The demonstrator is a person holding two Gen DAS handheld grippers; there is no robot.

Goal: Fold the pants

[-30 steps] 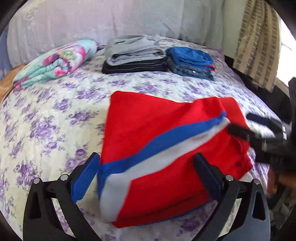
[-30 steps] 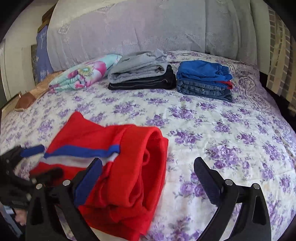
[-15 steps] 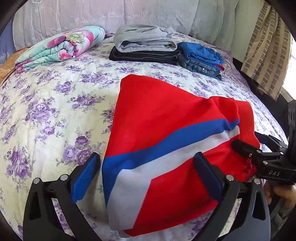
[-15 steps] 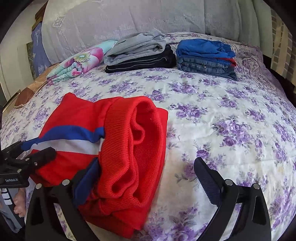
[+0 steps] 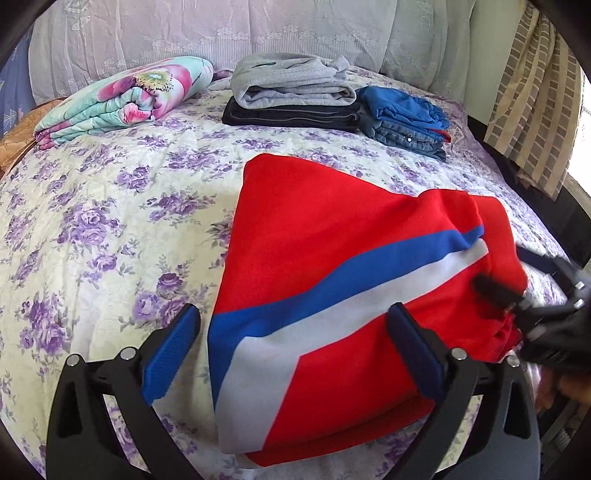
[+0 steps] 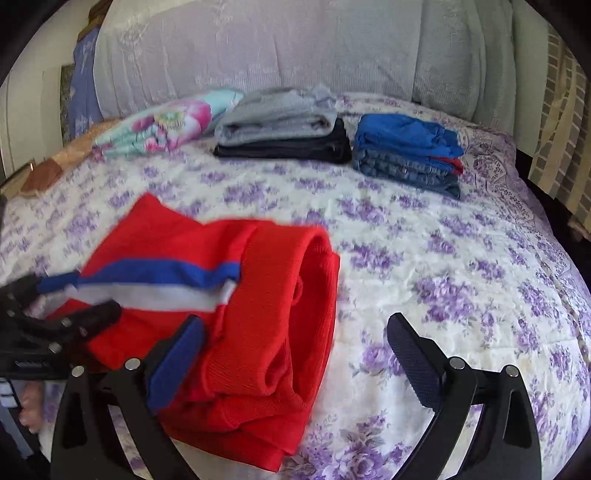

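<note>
Red pants (image 5: pixel 332 258) with a blue and white stripe lie folded on the purple-flowered bedspread (image 5: pixel 110 229). My left gripper (image 5: pixel 293 354) is open at their near left corner, one finger over the bedspread and the other over the red cloth. In the right wrist view the pants (image 6: pixel 266 295) show their thick ribbed waistband end. My right gripper (image 6: pixel 295 362) is open there, its left finger by the waistband and its right finger over bare bedspread (image 6: pixel 461 280). Each gripper shows in the other's view: right gripper (image 5: pixel 524 277), left gripper (image 6: pixel 74 299). Neither holds cloth.
At the head of the bed sit a rolled floral blanket (image 5: pixel 122 99), a grey-on-black folded stack (image 5: pixel 291 96) and a blue-on-denim stack (image 5: pixel 402 118). Pillows (image 5: pixel 221 33) line the back. A checked curtain (image 5: pixel 535 92) hangs beyond the bed's right edge.
Both grippers stayed open. They came in close over the pants, then the right one drew back slightly, its view now blurred. The pants lie in the same fold.
</note>
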